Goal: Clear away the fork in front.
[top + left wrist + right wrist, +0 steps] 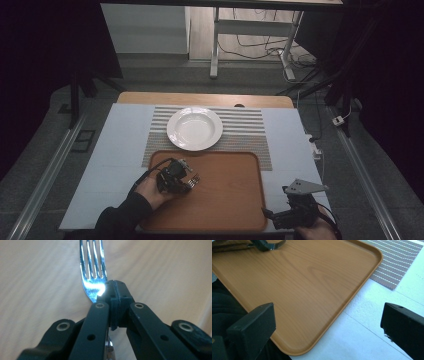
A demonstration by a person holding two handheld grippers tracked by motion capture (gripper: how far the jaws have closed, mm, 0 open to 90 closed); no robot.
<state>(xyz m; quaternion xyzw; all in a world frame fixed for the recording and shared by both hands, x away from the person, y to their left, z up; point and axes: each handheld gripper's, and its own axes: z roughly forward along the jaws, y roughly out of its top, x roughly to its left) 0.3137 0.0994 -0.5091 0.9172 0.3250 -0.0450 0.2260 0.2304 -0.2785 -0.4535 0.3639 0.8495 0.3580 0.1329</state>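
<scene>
The landmark here is the rectangular wooden tray with rounded corners (225, 200), which lies at the near edge of the table, just in front of the person.

Nearest of all, off the tray's near right corner, the right gripper (280, 216) is held in the person's right hand (315, 232), with a grey three-cornered plate on top. In the right gripper view its two black jaws stand wide apart with nothing between them: the grip is released. Between those jaws that view shows the tray's near right corner (312, 350) and the pale blue-white table covering (372, 340) just beside it.

Over the tray's left part, the person's left hand (150, 192), in a dark sleeve, carries the left gripper (186, 184). In the left gripper view its jaws are clenched together on the neck of a shiny silver metal fork (93, 272), gripping it just below the tines. The tines stick out past the pads, close above the tray's wood-grain surface; whether they touch it cannot be told. In the high view the fork (194, 178) shows as a small bright glint at the jaw tips, inside the tray, towards its far left part.

Beyond the tray's far edge, a round white ceramic deep plate (195, 128) sits empty, its near rim just beside the tray. It rests on a brown-and-white striped woven placemat (245, 125), which runs partly under the tray's far side and appears off its right corner in the right gripper view.
</scene>
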